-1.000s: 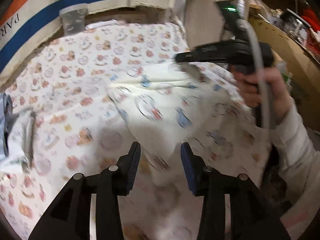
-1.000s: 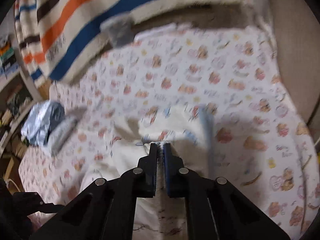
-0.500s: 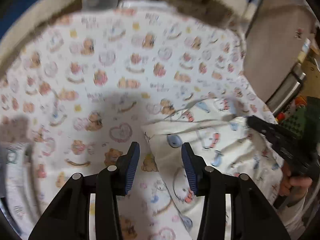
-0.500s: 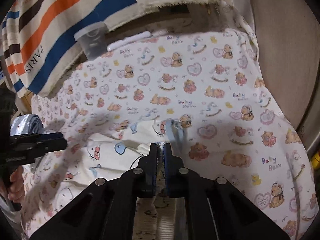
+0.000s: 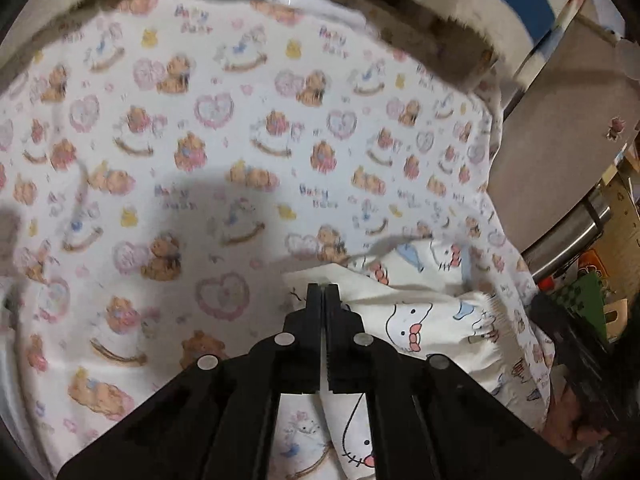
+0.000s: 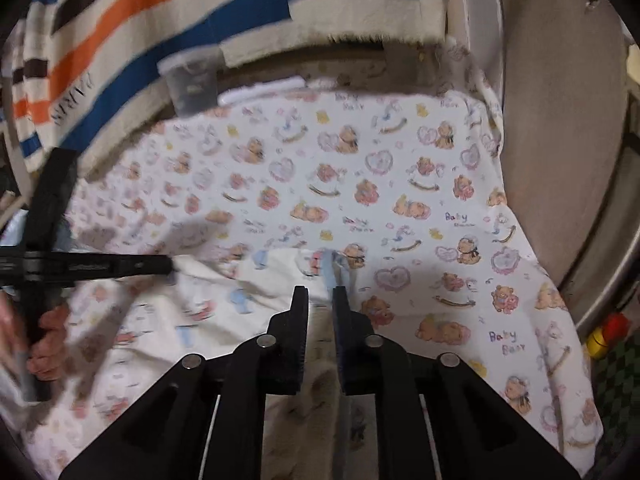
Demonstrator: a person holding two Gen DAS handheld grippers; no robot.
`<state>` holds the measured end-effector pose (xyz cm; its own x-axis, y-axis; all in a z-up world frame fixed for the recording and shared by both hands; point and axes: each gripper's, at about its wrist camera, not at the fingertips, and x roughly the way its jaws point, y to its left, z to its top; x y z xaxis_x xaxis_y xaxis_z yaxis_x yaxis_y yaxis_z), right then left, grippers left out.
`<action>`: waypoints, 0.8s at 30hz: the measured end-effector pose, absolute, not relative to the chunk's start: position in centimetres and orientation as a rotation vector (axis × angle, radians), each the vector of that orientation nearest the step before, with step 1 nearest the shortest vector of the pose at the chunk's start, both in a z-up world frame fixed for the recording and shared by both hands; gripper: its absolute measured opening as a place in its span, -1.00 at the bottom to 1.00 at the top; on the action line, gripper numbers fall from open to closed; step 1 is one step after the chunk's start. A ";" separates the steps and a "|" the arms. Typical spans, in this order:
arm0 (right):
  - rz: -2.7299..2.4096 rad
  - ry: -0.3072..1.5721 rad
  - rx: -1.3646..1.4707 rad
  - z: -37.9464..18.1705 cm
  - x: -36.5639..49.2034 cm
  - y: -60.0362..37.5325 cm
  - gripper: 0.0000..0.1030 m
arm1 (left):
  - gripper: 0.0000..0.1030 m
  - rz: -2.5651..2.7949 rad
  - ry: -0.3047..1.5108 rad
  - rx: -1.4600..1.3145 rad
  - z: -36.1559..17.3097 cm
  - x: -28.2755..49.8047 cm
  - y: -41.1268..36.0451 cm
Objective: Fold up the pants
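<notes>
In the left wrist view, the left tool (image 5: 323,286) sits at the lower centre of the frame with its two black fingers pressed together, and the cream cotton pants with a cat-face print (image 5: 420,312) are pinched between them at an edge. The pants lie at the lower right of this frame, on the white surface cloth printed with bears and hearts (image 5: 240,128).

In the right wrist view, the right tool (image 6: 320,292) is at the lower centre, its fingers a little apart with a narrow gap; I cannot tell if the cloth is touched by them. The pants (image 6: 208,300) spread to the lower left here. A striped blanket in blue, orange and brown (image 6: 160,32) hangs at the upper left.
</notes>
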<state>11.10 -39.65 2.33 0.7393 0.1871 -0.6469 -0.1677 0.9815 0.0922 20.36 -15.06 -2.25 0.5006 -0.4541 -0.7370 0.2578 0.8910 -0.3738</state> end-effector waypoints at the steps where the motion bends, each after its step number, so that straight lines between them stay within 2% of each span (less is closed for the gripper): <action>1: 0.225 0.704 0.034 3.1 10.1 -39.0 -0.76 | -0.99 -0.436 0.941 -0.216 -1.8 20.3 -15.1; 3: 0.337 0.689 0.059 4.5 7.5 -37.2 -0.75 | -0.99 -0.450 0.917 -0.204 -0.9 20.3 -15.2; 4: 0.383 0.694 0.069 4.8 6.8 -36.5 -0.63 | -0.99 -0.453 0.913 -0.202 -0.6 20.4 -15.3; 5: 0.464 0.713 0.080 4.8 5.8 -35.2 -0.34 | -0.99 -0.456 0.911 -0.200 -0.4 20.4 -15.4; 6: 0.517 0.729 0.086 4.5 5.2 -34.2 -0.16 | -0.99 -0.455 0.909 -0.196 -0.2 20.5 -15.6; 7: 0.576 0.745 0.090 3.8 4.2 -32.7 0.16 | -0.99 -0.453 0.906 -0.195 -0.1 20.6 -15.6; 10: 0.610 0.795 0.033 1.5 2.1 -29.6 0.19 | -0.99 -0.454 0.894 -0.196 0.3 20.7 -15.7; 15: 0.552 0.741 -0.099 -0.5 -1.3 -26.0 0.19 | -0.99 -0.442 0.869 -0.164 0.9 21.1 -15.9; 16: 0.542 0.754 -0.136 -1.1 -1.4 -25.4 0.09 | -0.99 -0.438 0.865 -0.155 1.0 21.2 -15.9; 17: 0.536 0.782 -0.162 -1.9 -1.4 -25.0 -0.37 | -0.99 -0.432 0.863 -0.144 1.1 21.2 -16.1; 19: 0.523 0.845 -0.171 -3.3 -0.9 -25.0 -0.86 | -0.99 -0.422 0.863 -0.131 1.2 21.3 -16.1; 20: 0.532 0.824 -0.159 -3.3 -1.3 -25.6 -0.94 | -0.99 -0.417 0.861 -0.127 1.3 21.4 -16.1; 24: 0.579 0.859 -0.139 -3.1 -2.2 -26.5 -0.95 | -0.98 -0.359 0.825 -0.064 1.1 21.8 -16.6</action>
<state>-2.19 -26.55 -3.07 0.5108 0.4249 -0.7474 -0.5339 0.8382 0.1116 21.80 -16.56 1.10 0.6216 -0.3370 -0.7071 0.2875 0.9379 -0.1943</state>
